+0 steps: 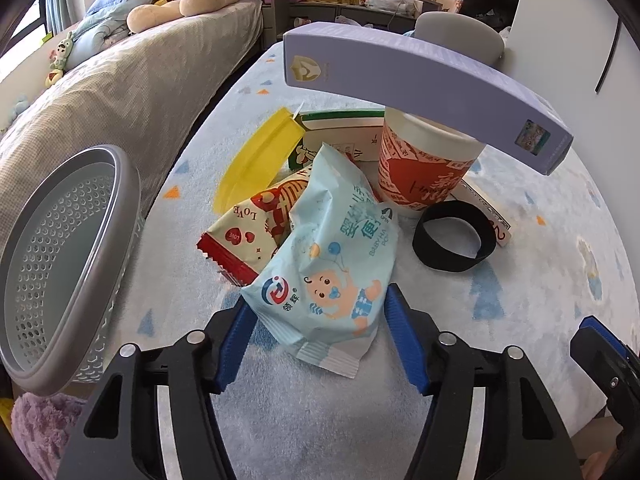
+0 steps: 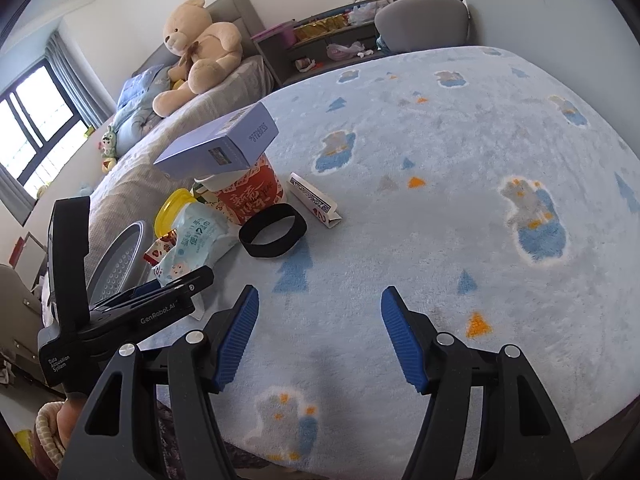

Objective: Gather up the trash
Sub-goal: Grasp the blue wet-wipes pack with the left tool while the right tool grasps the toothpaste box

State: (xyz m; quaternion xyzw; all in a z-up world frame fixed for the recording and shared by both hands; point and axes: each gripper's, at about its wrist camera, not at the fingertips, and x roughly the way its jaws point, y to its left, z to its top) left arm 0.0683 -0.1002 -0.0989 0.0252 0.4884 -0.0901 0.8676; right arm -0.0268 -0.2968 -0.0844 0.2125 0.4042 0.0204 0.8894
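Observation:
A light-blue baby-wipes packet (image 1: 332, 268) lies on the pale blue rug, its near end between the open jaws of my left gripper (image 1: 318, 304); I cannot tell whether the pads touch it. Behind it lie a red-and-cream snack wrapper (image 1: 244, 232), a yellow lid (image 1: 256, 156), a green-and-white carton (image 1: 340, 132), a red paper cup (image 1: 424, 164) with a lavender box (image 1: 420, 92) resting on top, and a black band (image 1: 454, 240). The grey perforated bin (image 1: 60, 264) stands at the left. My right gripper (image 2: 318, 296) is open and empty over bare rug, right of the pile (image 2: 224, 204).
A flat white card box (image 2: 314, 200) lies right of the cup. A bed with a teddy bear (image 2: 200, 48) runs along the left. A grey chair (image 2: 424, 20) and shelves stand at the far wall. The rug (image 2: 460, 200) spreads out to the right.

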